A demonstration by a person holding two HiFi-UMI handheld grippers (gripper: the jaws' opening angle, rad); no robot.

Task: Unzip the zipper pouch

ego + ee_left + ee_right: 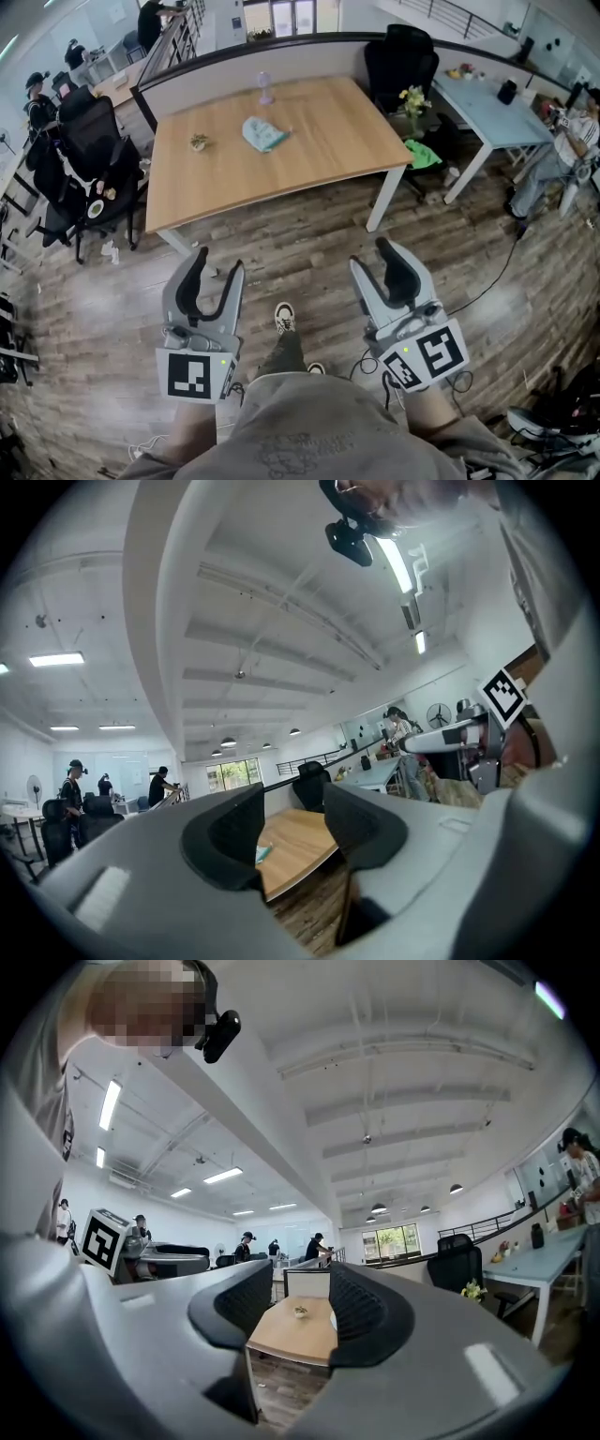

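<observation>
A light teal zipper pouch [263,133] lies on the wooden table [309,164], far ahead of both grippers. My left gripper [217,262] and right gripper [372,255] are held low over the wood floor, close to the person's body, well short of the table. Both are open with nothing between their jaws. In the left gripper view a sliver of the pouch [263,853] shows between the open gripper [293,822] jaws, on the distant table [295,841]. The right gripper view looks through its open gripper [286,1302] jaws at the table [291,1333].
A small brownish object [199,142] and a pale purple item [265,89] also stand on the table. Black office chairs [89,141] crowd the left side; another chair [401,61] and a white table [487,108] stand to the right. A shoe [284,317] shows between the grippers.
</observation>
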